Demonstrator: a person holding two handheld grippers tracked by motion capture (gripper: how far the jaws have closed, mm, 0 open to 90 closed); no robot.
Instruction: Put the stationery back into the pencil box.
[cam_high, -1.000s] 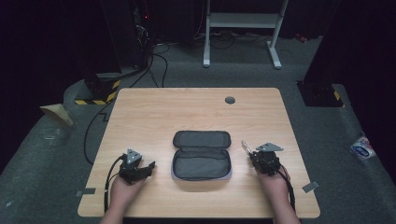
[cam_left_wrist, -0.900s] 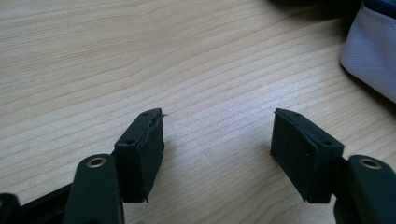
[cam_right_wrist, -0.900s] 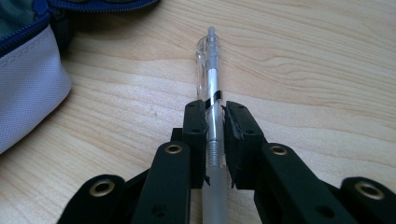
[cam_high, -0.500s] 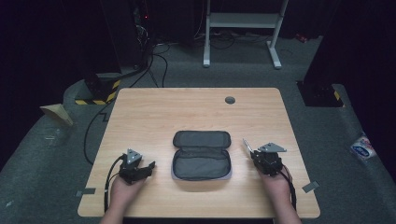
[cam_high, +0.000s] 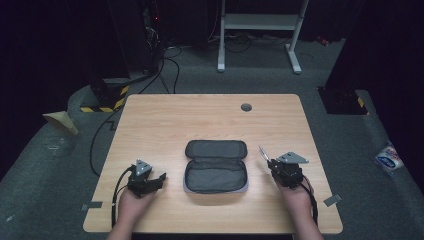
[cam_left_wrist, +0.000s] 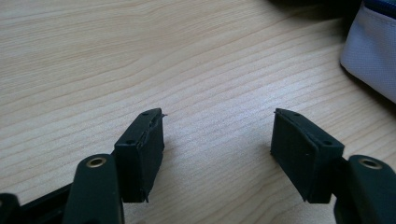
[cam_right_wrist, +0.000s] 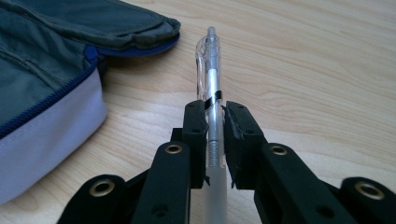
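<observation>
Pen (cam_right_wrist: 212, 100) clamped in right gripper (cam_right_wrist: 215, 114) beside open pouch (cam_high: 216, 166) | left gripper (cam_left_wrist: 217, 135) jaws wide apart, empty, over table (cam_high: 200, 115)

Clear glossy plastic pen (cam_right_wrist: 212, 93), matt grey cloth pouch (cam_right_wrist: 51, 88), smooth pale wood-grain table (cam_right_wrist: 327, 70), matt black plastic claws.

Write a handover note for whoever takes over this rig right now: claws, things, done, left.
Right claw: shut on the pen, beside the case's right end.
Left claw: open, nothing between its jaws, low over the table left of the case.
Case: lies unzipped and open mid-table, looks unfilled.
Done: pen picked up.
Left, probably: put the pen in the case, then zip it.
</observation>
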